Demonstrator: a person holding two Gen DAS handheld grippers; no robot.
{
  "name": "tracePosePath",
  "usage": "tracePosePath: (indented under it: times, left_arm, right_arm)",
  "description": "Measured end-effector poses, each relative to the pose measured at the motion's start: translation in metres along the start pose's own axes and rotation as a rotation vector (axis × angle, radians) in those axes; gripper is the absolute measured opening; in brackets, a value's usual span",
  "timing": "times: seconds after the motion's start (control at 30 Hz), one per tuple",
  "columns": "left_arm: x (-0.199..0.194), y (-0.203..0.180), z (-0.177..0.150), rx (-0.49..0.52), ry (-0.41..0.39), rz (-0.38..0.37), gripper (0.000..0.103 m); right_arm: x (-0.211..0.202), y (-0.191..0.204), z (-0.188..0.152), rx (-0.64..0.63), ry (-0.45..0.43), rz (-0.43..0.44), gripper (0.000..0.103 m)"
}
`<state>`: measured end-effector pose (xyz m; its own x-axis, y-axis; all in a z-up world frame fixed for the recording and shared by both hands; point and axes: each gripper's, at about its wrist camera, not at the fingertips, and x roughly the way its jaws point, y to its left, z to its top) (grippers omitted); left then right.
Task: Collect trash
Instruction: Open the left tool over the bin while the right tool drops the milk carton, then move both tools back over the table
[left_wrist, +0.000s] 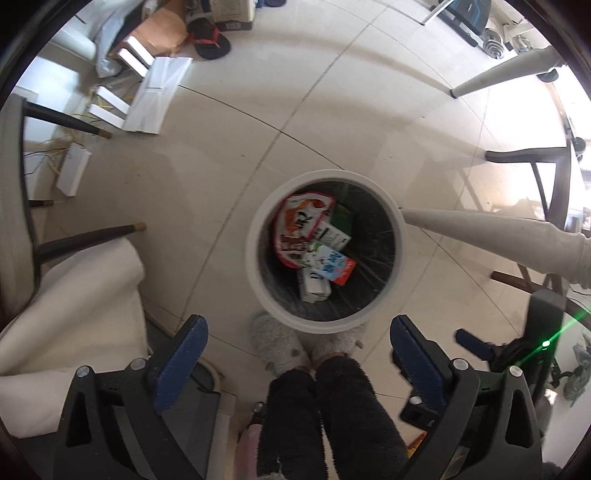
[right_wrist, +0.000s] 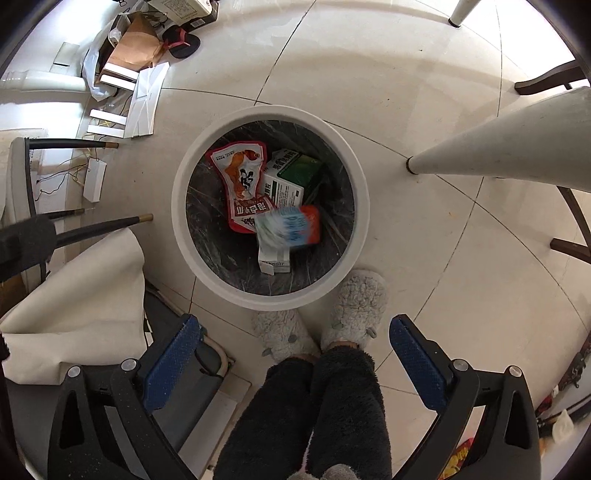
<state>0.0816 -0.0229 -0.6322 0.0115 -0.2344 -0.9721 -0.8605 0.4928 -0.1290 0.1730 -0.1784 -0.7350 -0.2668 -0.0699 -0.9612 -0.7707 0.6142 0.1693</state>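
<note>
Trash lies inside a round white bin (right_wrist: 360, 177) lined with a dark bag, standing on the tiled floor (right_wrist: 424, 258) just beyond the person's grey fluffy slippers (right_wrist: 356, 306). Both grippers look straight down at it: the left gripper (left_wrist: 299, 354) has its blue-padded fingers (left_wrist: 181, 363) spread wide with nothing between them, and the right gripper (right_wrist: 293, 354) is likewise wide apart and holds nothing, the bin sitting ahead of and above both pairs of fingertips. In the bin, a red and white snack pouch (right_wrist: 242, 184) with large Chinese characters lies at the left, touching a green and white carton (right_wrist: 291, 177) with small print too fine to read. A blurred blue, white and red packet (right_wrist: 291, 225) lies over a white box (right_wrist: 273, 258) whose edge reads "Doctor". A cream table leg (right_wrist: 498, 147) slants in beside the bin's right rim.
</note>
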Motion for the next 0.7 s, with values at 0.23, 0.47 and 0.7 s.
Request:
tracePosePath:
  times: [0.23,0.47,0.7]
  left_arm:
    - [-0.032,0.007,-0.025,0.023,-0.087,0.106,0.101]
    - [-0.077,0.004,-0.054,0.048,-0.108,0.13,0.101]
    - [-0.136,-0.006,-0.087,0.048,-0.129,0.123,0.101]
  right_arm:
    - [-0.035,0.004,-0.012,0.008,-0.057,-0.06,0.103]
    - [-0.09,0.006,-0.032,0.03,-0.091,-0.085,0.103]
    - [-0.168,0.015,-0.064,0.028,-0.126,-0.075,0.103]
